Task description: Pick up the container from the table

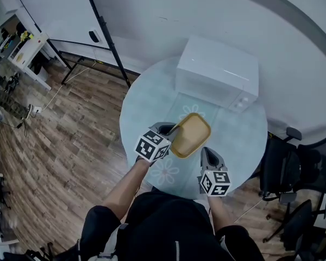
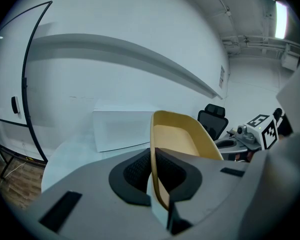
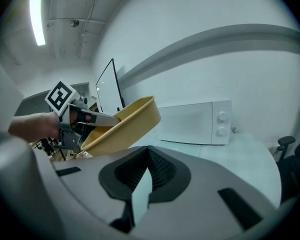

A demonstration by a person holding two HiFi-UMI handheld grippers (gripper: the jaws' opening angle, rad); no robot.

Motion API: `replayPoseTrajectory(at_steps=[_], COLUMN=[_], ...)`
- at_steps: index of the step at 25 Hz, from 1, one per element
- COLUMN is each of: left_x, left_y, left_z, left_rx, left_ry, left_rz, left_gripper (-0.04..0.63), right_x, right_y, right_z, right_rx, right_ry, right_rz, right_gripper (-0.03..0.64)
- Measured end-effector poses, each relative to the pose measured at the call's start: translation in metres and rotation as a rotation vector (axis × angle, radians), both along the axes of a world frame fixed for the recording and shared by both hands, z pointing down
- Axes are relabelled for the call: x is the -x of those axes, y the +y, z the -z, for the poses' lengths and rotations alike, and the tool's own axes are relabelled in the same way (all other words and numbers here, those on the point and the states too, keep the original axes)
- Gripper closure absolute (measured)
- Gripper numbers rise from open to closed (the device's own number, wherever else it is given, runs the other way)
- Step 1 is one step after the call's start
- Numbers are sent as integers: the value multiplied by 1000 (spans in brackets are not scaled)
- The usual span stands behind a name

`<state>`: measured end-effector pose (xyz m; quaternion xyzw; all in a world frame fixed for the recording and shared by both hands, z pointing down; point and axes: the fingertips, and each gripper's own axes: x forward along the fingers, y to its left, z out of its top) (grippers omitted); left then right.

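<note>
The left tongs hold the yellow container by its nine-o'clock rim, clear of the bench; right tongs clenched, empty.

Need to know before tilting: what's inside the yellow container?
Nothing shows inside the yellow container: its floor looks bare in head and left gripper views. The left gripper, shut on its rim, hides one corner.

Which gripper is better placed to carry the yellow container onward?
Left. The left gripper is shut on the rim of the container, holding it tilted above the table. The right gripper is shut on nothing and is apart from the container.
</note>
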<state>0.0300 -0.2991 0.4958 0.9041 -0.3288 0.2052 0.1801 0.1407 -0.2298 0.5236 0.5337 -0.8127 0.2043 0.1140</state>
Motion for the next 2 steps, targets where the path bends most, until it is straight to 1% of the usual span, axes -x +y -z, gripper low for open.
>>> replayPoseTrajectory(at_steps=[2], left_x=[1], left_y=[1], left_z=[-1], left_rx=[2], left_ry=[-2], left_rz=[-1], left_gripper=[574], right_x=[1], right_y=[1], right_z=[0], right_rx=[2], right_ry=[2], right_rz=[0], right_gripper=[594])
